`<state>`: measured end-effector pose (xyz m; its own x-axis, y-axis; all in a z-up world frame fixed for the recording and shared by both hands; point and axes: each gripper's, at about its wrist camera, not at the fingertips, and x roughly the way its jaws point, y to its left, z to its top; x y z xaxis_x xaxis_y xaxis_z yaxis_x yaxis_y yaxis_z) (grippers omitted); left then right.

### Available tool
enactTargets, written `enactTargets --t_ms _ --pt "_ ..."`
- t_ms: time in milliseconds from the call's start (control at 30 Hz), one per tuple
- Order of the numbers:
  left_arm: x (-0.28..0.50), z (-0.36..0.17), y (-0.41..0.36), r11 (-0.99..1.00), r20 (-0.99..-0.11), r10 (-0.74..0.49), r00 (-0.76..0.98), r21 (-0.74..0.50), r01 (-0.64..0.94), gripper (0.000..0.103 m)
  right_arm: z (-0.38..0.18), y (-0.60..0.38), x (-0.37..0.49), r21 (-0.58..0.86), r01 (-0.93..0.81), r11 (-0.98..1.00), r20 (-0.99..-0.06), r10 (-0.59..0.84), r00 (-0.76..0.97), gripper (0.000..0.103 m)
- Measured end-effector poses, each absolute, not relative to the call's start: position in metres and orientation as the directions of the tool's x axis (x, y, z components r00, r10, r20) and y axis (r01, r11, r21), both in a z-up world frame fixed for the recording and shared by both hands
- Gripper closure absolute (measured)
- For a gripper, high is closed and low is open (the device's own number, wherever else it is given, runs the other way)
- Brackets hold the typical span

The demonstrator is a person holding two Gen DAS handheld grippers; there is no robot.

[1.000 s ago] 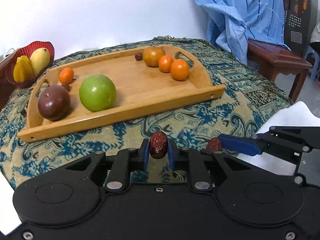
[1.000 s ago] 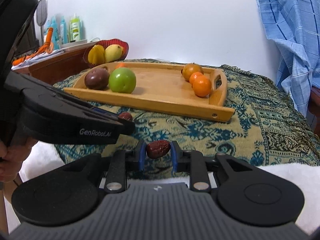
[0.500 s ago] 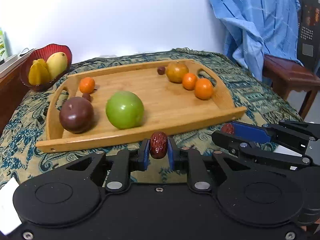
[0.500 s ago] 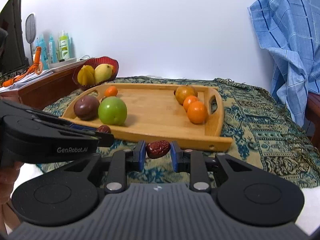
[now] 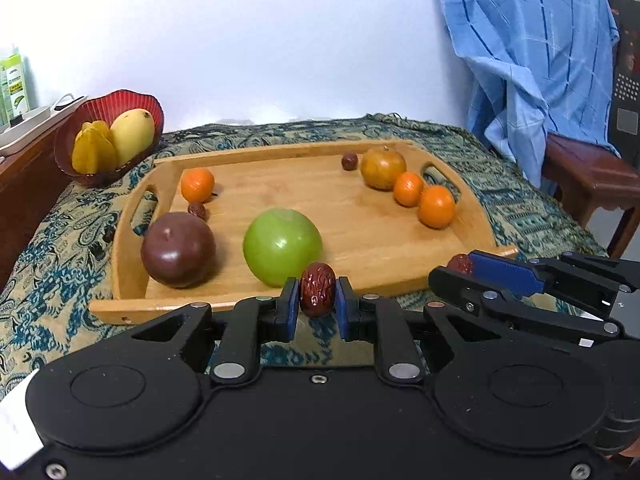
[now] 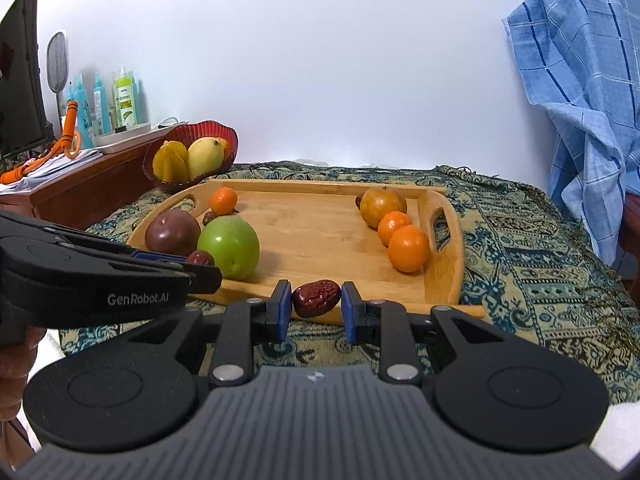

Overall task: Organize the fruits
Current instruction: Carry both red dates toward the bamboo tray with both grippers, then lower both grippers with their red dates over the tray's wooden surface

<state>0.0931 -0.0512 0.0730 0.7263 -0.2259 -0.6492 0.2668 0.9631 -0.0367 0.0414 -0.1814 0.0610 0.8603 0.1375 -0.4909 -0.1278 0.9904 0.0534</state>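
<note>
My left gripper (image 5: 317,304) is shut on a red date (image 5: 317,295), held upright just before the near rim of the wooden tray (image 5: 360,280). My right gripper (image 6: 315,307) is shut on another red date (image 6: 316,298), held lengthwise at the tray's near rim (image 6: 440,308). The tray holds a green apple (image 5: 282,246), a dark purple fruit (image 5: 178,249), three small oranges (image 5: 436,206), a brown-yellow round fruit (image 5: 383,169) and two loose dates (image 5: 349,160). Each gripper shows in the other's view, the right one (image 5: 464,270) and the left one (image 6: 200,264).
A red bowl (image 5: 132,100) with a mango and a starfruit stands at the tray's far left on the patterned cloth (image 5: 60,240). A wooden cabinet (image 6: 80,184) with bottles lies left. A blue cloth (image 5: 532,60) hangs over a wooden chair at right.
Both grippers have moved forward toward the tray, each still holding its date. The tray and fruits now look nearer and larger.
</note>
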Motion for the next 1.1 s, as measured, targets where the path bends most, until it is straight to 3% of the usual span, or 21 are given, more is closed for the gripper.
enactTargets --t_ms 633,1100 --pt "0.149 0.099 -0.032 0.977 -0.617 -0.197 0.762 -0.060 0.204 0.085 0.092 -0.185 0.097 0.039 -0.119 0.992 -0.432 0.124 0.893 0.072" --pt "0.210 0.090 -0.029 0.975 -0.662 -0.220 0.717 -0.121 0.187 0.085 0.079 -0.191 0.151 0.102 -0.103 0.990 -0.504 0.140 0.852 0.072"
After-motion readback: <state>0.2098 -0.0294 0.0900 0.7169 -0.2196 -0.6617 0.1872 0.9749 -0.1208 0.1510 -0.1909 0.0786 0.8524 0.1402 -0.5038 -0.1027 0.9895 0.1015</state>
